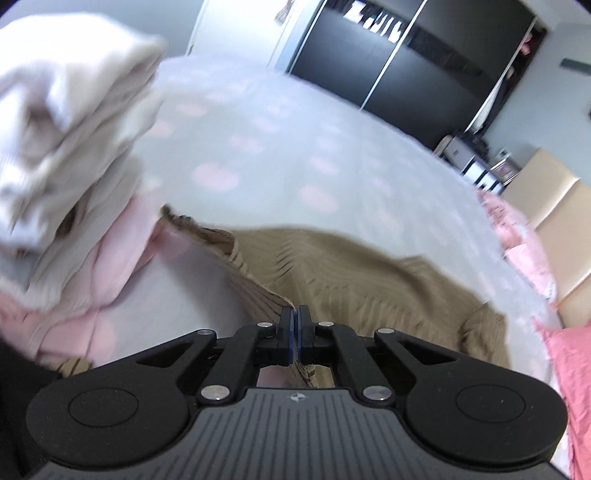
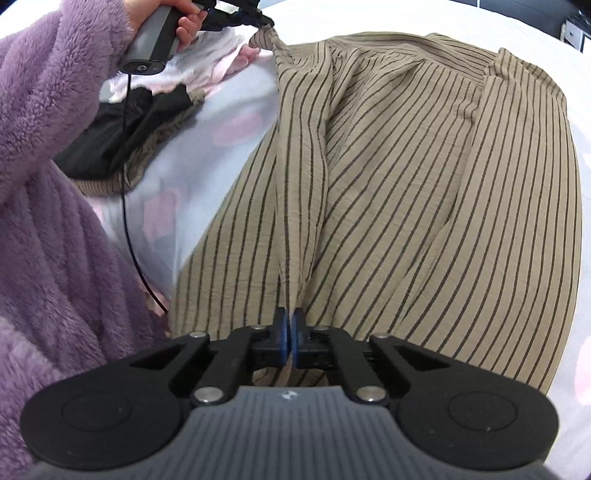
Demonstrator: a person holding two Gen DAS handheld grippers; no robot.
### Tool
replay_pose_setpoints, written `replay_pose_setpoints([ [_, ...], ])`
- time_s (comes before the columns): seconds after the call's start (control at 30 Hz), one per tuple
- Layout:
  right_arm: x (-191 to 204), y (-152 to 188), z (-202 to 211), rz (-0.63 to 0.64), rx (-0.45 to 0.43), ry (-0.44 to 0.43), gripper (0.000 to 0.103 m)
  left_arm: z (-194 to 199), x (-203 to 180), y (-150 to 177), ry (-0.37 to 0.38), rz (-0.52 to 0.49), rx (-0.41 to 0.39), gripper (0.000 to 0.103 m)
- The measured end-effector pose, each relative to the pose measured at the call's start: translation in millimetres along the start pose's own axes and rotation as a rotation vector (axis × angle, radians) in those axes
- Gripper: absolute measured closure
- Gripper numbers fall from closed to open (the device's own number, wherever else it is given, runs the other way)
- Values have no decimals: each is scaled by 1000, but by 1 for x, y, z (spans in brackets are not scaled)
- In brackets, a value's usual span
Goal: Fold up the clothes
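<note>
A tan garment with thin dark stripes [image 2: 424, 177] lies spread on the bed. My right gripper [image 2: 290, 314] is shut on a pinched ridge of its cloth at the near edge. My left gripper [image 1: 295, 312] is shut on another edge of the same striped garment [image 1: 351, 273], blurred in the left wrist view. Seen from the right wrist, the left gripper [image 2: 264, 22] holds the garment's far top-left corner, with a hand [image 2: 184, 22] on its handle.
The bed sheet [image 1: 277, 140] is white with pink spots. A pile of cream and pink clothes [image 1: 66, 155] rises at the left. A black garment [image 2: 122, 133] lies by the purple fleece sleeve [image 2: 55, 92]. Dark wardrobe doors [image 1: 424, 48] and pink pillows [image 1: 565, 354] lie beyond.
</note>
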State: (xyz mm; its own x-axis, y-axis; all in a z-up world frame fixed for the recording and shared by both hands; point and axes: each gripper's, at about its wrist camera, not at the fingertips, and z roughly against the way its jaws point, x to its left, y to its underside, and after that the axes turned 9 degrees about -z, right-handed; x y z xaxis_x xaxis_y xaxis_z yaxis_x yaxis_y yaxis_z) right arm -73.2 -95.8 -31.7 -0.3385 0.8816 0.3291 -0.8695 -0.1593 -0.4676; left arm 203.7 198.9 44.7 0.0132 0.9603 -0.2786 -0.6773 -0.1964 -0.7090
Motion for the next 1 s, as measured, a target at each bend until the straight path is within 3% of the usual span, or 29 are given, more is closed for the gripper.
replay_pose_setpoints([
  [0.33, -7, 1, 33, -96, -109, -74, 100, 4, -88, -35, 130, -138, -129, 103],
  [0.5, -22, 4, 42, -194, -123, -103, 101, -8, -142, -43, 192, -230, -145, 103],
  [0.67, -37, 17, 37, -311, -52, -150, 101, -31, -201, -26, 234, -381, -94, 103],
  [0.87, -46, 27, 17, -409, 41, -171, 101, -69, -253, 18, 231, -608, 3, 103],
  [1.0, -53, 26, 7, -448, 72, -156, 101, -91, -264, 36, 234, -654, 49, 103],
])
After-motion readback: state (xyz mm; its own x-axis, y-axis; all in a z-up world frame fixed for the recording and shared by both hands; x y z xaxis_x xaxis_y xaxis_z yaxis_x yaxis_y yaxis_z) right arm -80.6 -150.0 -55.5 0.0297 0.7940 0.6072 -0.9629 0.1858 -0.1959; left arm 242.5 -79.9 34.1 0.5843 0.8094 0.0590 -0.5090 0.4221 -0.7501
